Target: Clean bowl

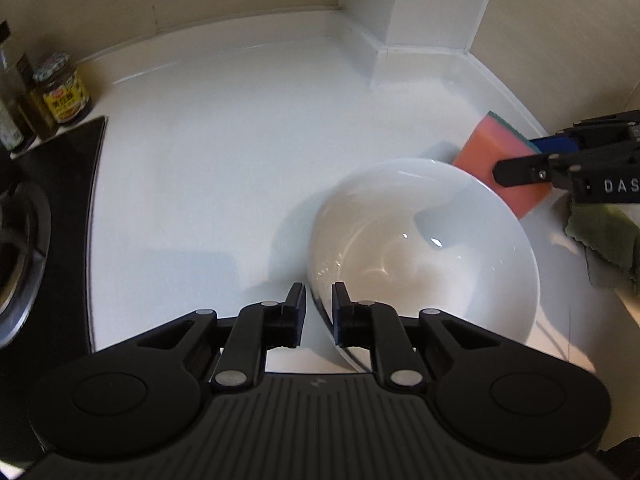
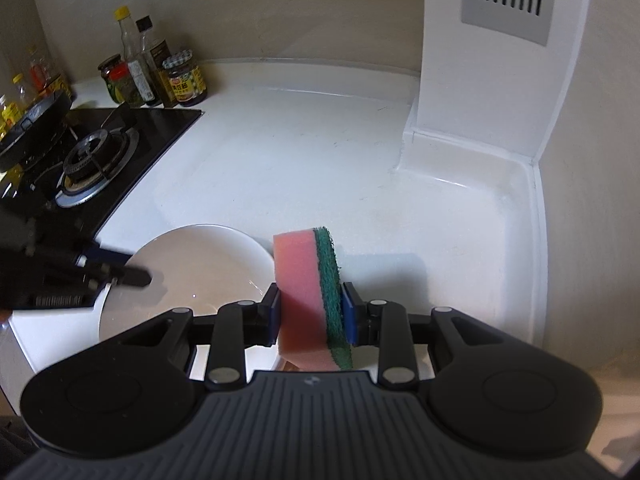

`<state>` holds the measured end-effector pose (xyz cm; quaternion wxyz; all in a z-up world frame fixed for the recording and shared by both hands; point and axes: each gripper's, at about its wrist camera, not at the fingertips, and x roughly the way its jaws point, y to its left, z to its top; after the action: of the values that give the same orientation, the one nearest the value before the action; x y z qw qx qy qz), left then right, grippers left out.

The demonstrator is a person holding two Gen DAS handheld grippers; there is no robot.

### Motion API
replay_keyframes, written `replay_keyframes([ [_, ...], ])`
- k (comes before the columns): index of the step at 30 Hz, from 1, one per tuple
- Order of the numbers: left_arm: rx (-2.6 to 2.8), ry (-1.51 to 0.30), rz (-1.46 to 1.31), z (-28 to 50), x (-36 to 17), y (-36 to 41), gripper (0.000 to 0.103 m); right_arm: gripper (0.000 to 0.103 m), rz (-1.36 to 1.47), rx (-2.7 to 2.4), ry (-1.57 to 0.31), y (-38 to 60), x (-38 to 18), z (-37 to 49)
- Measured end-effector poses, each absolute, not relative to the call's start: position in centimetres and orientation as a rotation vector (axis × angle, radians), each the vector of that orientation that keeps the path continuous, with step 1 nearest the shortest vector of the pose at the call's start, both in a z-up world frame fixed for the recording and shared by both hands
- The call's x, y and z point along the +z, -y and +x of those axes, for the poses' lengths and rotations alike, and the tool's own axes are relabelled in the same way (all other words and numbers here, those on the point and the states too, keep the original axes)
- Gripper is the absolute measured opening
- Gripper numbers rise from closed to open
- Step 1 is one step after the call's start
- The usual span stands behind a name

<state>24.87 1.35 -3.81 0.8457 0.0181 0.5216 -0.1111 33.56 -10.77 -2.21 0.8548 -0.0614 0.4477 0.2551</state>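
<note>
A white bowl (image 1: 424, 248) sits on the white counter (image 1: 240, 160). My left gripper (image 1: 319, 304) is shut on its near rim, one finger inside and one outside. The bowl also shows in the right wrist view (image 2: 192, 272), with the left gripper (image 2: 136, 278) on its left rim. My right gripper (image 2: 312, 308) is shut on a pink sponge (image 2: 302, 300) with a green scrub side, held upright just right of the bowl. In the left wrist view the sponge (image 1: 488, 152) hangs beyond the bowl's far right rim, with the right gripper (image 1: 516, 160) on it.
A black gas stove (image 2: 96, 160) lies left of the bowl. Jars and bottles (image 2: 160, 76) stand behind it by the wall. A white column (image 2: 480, 80) rises at the back right corner. A green cloth (image 1: 604, 240) lies right of the bowl.
</note>
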Motion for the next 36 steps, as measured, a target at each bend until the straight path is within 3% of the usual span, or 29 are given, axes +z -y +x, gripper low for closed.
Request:
replay_keyframes([
  [13,-0.591,-0.985,0.542,28.1,-4.9,1.8,0.015,0.026,-0.129,0.542,-0.955,11.4,-2.1,34.4],
  [21,-0.303,-1.094,0.037,27.8,-3.3,-1.9,0.013,0.026,-0.119,0.533,-0.943,11.5,-2.2,34.2],
  [25,-0.264,-1.116,-0.073,26.2,-4.1,-2.5,0.014,0.026,-0.123,0.523,-0.935,11.4,-2.2,33.7],
  [29,-0.269,-1.136,-0.068,26.5,-4.7,-2.6,0.015,0.027,-0.141,0.523,-0.933,11.1,-2.2,33.4],
  [36,-0.425,-1.099,0.353,28.4,-4.5,1.1,0.010,0.026,-0.148,0.556,-0.944,11.3,-2.0,33.6],
])
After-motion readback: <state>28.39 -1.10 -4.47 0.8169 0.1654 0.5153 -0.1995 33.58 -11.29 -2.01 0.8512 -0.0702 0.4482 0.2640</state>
